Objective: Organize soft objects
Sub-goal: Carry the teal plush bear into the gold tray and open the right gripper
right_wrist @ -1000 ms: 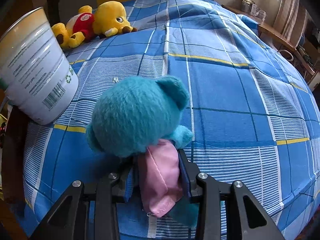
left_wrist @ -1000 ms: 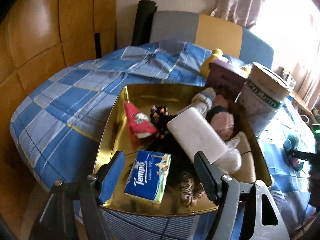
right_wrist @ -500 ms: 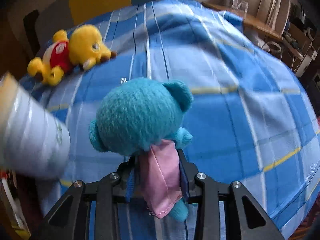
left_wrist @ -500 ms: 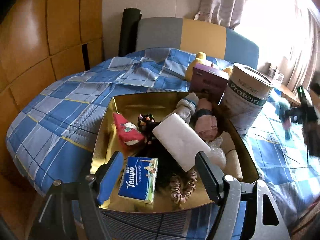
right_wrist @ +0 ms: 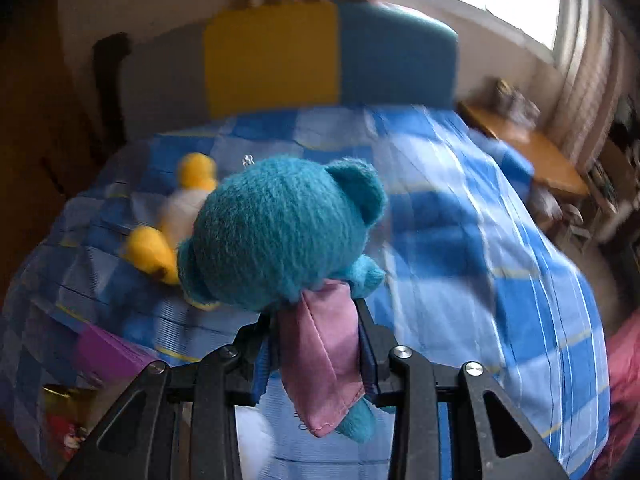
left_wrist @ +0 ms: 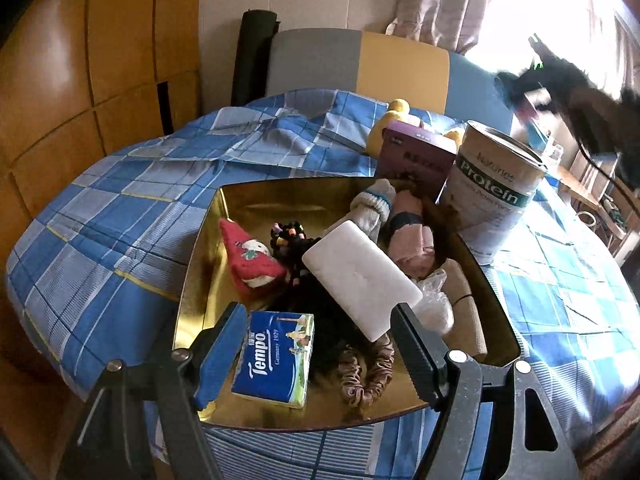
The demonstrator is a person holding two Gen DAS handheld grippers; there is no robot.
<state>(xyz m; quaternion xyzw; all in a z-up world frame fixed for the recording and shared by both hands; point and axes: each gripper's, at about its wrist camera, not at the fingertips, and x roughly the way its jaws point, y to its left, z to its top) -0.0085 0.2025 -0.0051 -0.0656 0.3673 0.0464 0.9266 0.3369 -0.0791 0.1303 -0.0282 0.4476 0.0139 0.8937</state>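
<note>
Teal plush bear [right_wrist: 288,232] pinched upright in right gripper [right_wrist: 316,344], seemingly airborne.

Teal plush bear [right_wrist: 288,232]: fuzzy, round head, pink cloth [right_wrist: 324,364] at its neck. Held aloft above the bed, body pinched in the right claw [right_wrist: 316,344], head pointing away from it. Gold tray [left_wrist: 248,208] at the bed's near edge holds a red plush [left_wrist: 250,258], rolled socks [left_wrist: 374,208], scrunchie [left_wrist: 362,374] and tissue pack [left_wrist: 276,360].
</note>
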